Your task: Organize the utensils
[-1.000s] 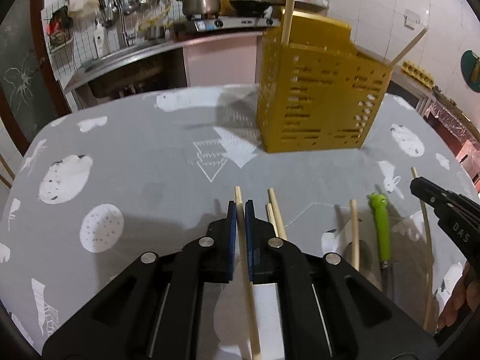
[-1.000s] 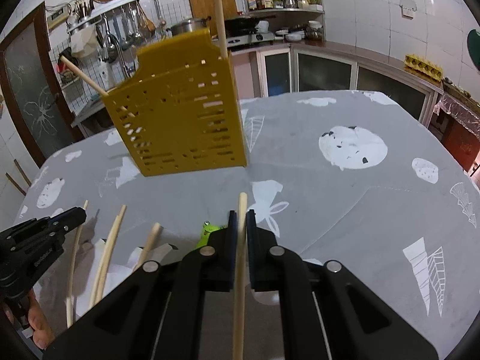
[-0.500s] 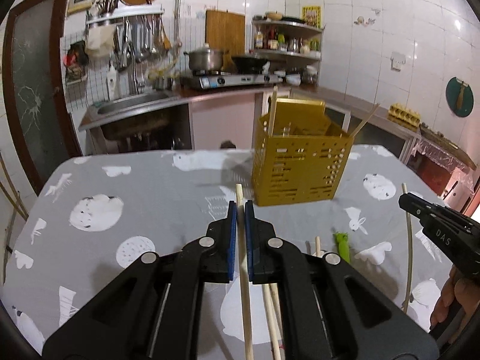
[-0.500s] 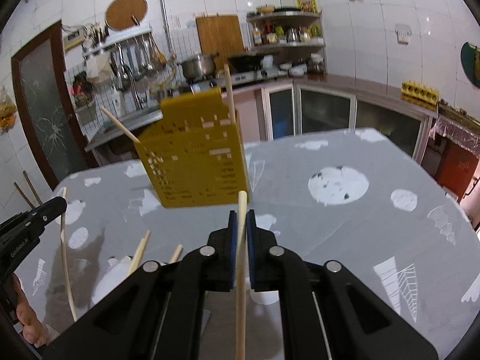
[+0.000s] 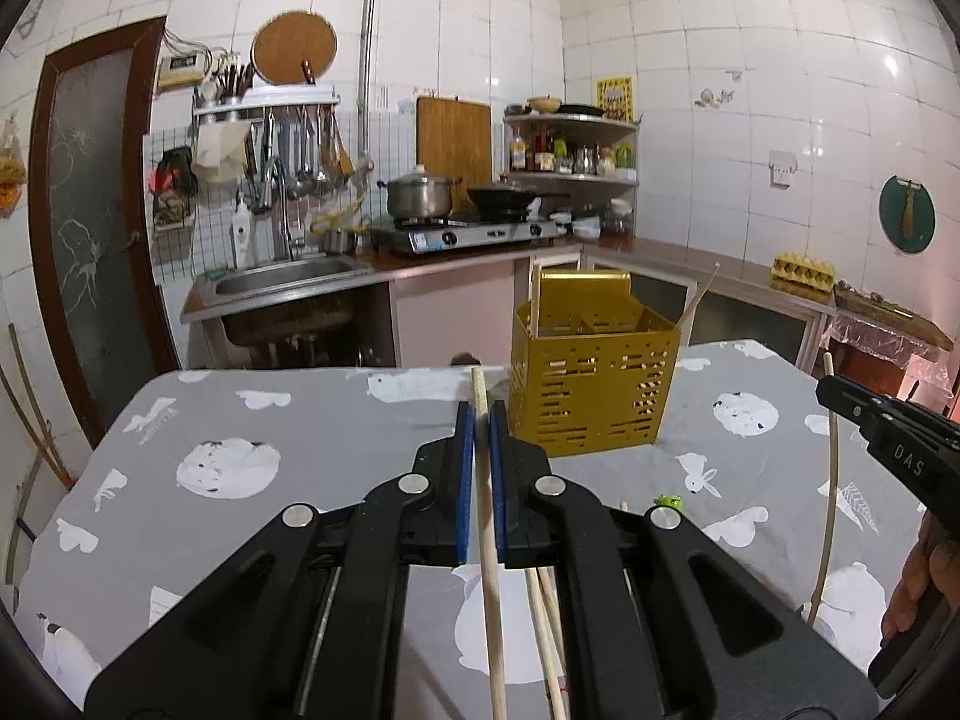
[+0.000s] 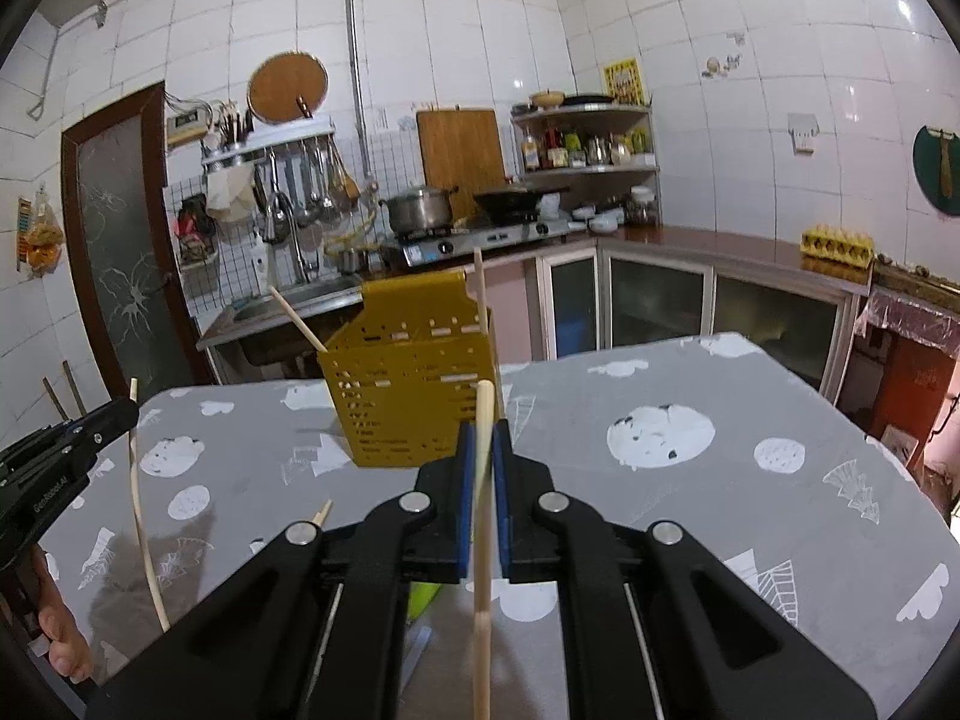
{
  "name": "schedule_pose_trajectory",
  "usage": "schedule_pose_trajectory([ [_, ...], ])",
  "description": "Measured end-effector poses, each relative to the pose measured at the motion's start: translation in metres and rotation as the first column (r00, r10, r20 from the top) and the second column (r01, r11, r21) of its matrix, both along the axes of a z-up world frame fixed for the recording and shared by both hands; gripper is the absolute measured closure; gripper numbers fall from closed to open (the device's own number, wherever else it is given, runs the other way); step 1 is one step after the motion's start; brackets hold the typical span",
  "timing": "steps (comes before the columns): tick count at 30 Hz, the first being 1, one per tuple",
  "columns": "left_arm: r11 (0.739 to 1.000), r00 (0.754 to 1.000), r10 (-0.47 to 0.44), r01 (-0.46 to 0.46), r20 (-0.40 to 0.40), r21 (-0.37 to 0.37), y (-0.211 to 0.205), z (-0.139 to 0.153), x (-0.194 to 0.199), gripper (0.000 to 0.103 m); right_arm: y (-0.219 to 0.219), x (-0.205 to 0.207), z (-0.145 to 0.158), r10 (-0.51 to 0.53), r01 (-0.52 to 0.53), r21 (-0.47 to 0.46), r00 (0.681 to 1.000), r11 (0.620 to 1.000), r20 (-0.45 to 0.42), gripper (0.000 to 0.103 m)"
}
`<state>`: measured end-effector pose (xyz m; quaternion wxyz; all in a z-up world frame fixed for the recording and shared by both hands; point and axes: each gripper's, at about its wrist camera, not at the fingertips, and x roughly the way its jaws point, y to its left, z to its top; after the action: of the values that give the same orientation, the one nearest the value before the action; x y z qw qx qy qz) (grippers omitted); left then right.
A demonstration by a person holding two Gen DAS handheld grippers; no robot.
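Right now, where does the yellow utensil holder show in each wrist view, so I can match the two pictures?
Left wrist view: the yellow utensil holder stands on the grey tablecloth, right of centre, just beyond and right of the left gripper.
Right wrist view: the same holder sits left of centre, just beyond and left of the right gripper.
Shared landmark: the steel pot on the stove behind.

Utensil holder (image 5: 591, 387) on table (image 5: 312, 432)
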<state>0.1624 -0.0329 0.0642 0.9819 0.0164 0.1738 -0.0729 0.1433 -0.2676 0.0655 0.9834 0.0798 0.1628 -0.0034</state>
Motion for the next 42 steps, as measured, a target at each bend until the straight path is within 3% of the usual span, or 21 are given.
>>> schedule_pose_trajectory([
  [9,0.999,0.998,-0.005,0.007,0.062,-0.037,0.010,0.021,-0.004,0.099,0.000,-0.004,0.019,0.012,-0.011,-0.012,0.997,1.000,0.081,0.099],
  [16,0.999,0.999,-0.008,0.010,0.033,-0.052,0.015,0.022,0.009,0.099,-0.005,0.037,-0.006,0.037,-0.038,-0.007,0.993,0.999,-0.112,0.099],
  [23,0.999,1.000,-0.004,0.005,0.011,-0.033,0.017,0.017,0.023,0.099,-0.010,0.086,-0.062,0.016,-0.023,-0.016,0.942,1.000,-0.336,0.098],
  [33,0.999,0.999,0.000,-0.002,-0.036,-0.046,0.025,0.014,0.052,0.099,-0.012,0.115,-0.094,-0.008,-0.005,-0.029,0.898,1.000,-0.441,0.098],
  [34,0.999,0.999,-0.001,-0.001,-0.037,-0.048,0.025,0.014,0.054,0.099,-0.012,0.117,-0.094,-0.010,-0.004,-0.030,0.897,1.000,-0.443,0.096],
  [35,0.999,0.999,-0.002,0.000,-0.039,-0.048,0.025,0.014,0.056,0.099,-0.012,0.118,-0.093,-0.009,-0.003,-0.027,0.898,1.000,-0.440,0.086],
  [36,0.999,0.999,-0.004,0.002,-0.038,-0.046,0.025,0.014,0.059,0.099,-0.012,0.120,-0.090,-0.009,-0.002,-0.025,0.901,1.000,-0.433,0.064],
  [37,0.999,0.999,-0.005,0.004,-0.037,-0.044,0.024,0.014,0.060,0.099,-0.012,0.120,-0.088,-0.012,0.002,-0.025,0.907,1.000,-0.422,0.056],
  [40,0.999,0.999,-0.009,0.007,-0.037,-0.041,0.023,0.015,0.066,0.099,-0.006,0.126,-0.085,-0.018,-0.004,-0.050,0.902,0.999,-0.432,0.054],
  [42,0.999,0.999,-0.013,0.011,-0.043,-0.044,0.023,0.014,0.070,0.099,-0.003,0.132,-0.091,-0.013,-0.009,-0.044,0.883,0.999,-0.469,0.065],
])
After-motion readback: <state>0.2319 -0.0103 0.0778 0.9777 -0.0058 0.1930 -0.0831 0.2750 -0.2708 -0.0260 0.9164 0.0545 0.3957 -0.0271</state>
